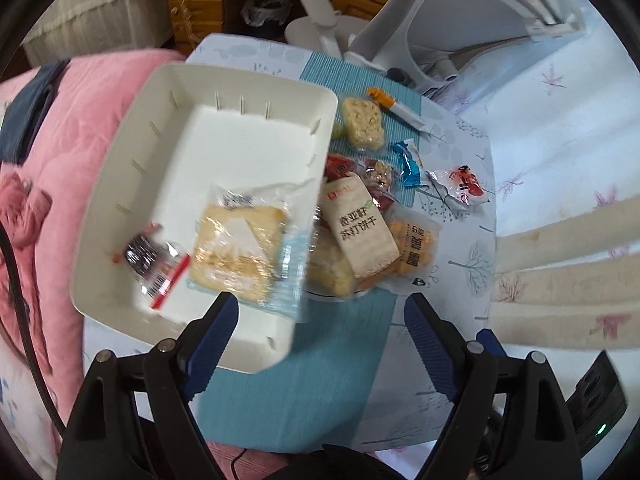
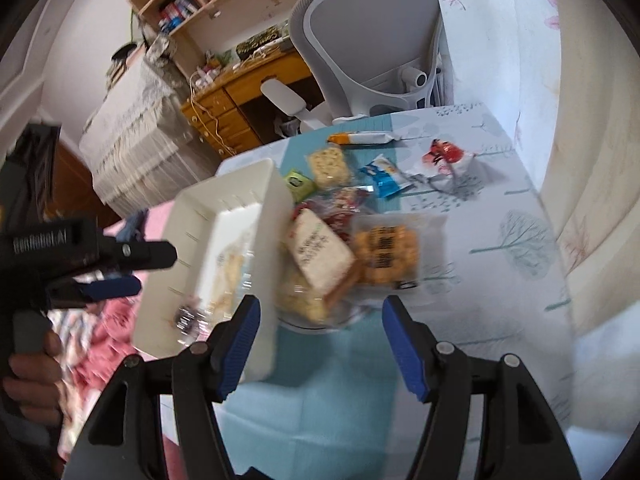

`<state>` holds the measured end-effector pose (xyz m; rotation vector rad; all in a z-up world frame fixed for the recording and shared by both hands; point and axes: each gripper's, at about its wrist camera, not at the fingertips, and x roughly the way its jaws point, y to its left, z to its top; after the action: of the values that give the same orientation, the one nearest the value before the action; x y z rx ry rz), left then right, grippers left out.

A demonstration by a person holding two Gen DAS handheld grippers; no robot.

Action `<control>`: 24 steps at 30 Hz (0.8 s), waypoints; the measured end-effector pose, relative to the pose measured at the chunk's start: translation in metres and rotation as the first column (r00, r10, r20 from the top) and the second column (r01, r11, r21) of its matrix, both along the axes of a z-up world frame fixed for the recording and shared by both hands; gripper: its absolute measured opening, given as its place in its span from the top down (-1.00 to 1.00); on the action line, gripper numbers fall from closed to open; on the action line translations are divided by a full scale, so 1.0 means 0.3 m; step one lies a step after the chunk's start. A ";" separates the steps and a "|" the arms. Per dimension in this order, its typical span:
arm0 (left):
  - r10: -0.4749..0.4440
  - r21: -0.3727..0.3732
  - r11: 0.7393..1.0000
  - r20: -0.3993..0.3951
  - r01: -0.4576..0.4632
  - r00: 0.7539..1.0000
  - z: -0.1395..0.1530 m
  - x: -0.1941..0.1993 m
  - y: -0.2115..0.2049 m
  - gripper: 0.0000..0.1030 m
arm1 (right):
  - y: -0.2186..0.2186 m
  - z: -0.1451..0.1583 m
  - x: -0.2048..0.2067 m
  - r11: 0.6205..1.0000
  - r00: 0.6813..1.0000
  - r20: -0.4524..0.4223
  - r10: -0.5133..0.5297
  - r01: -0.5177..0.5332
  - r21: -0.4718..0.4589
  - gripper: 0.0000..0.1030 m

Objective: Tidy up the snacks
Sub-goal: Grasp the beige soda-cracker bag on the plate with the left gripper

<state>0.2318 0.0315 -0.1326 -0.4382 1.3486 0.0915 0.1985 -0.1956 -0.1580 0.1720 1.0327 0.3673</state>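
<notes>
A white plastic bin (image 1: 132, 184) sits at the table's left; it also shows in the right wrist view (image 2: 240, 184). In it lie a clear-wrapped cake packet (image 1: 240, 252) and a small dark wrapped candy (image 1: 150, 260). To its right, snacks are piled on a glass plate (image 2: 340, 316): a beige cracker pack (image 1: 360, 228), an orange-ball bag (image 1: 412, 244). Loose behind: a rice-cake square (image 1: 362, 122), a blue packet (image 1: 408, 162), a red-white packet (image 1: 464, 182), an orange-white stick (image 1: 394, 108). My left gripper (image 1: 320, 320) is open and empty over the bin's near corner. My right gripper (image 2: 320, 320) is open and empty before the plate.
A blue runner (image 1: 304, 380) covers the tree-print tablecloth (image 1: 468, 264). A grey office chair (image 1: 452, 28) stands behind the table. A pink quilt (image 1: 48, 184) lies left. A wooden desk (image 2: 240, 92) is far back. My left gripper body (image 2: 100, 264) shows left of the bin.
</notes>
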 end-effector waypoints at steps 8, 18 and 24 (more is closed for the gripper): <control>0.097 -0.007 0.995 -0.149 -0.099 0.984 -0.113 0.099 -0.122 -0.78 | -0.075 -0.096 0.061 0.988 0.991 0.049 0.122 -0.117 -0.098 -0.38; 0.175 0.047 0.985 -0.273 -0.169 0.946 -0.275 0.227 -0.212 -0.79 | -0.101 -0.265 0.125 0.973 0.973 0.066 0.223 -0.219 -0.071 -0.38; 0.225 0.101 0.974 -0.297 -0.204 0.928 -0.363 0.308 -0.226 -0.79 | -0.096 -0.342 0.175 0.967 0.966 0.058 0.253 -0.252 -0.021 -0.38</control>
<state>0.3243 -0.0364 -0.2416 -0.5280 1.5941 0.4012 0.2511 -0.2245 -0.2605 0.0157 0.9996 0.5934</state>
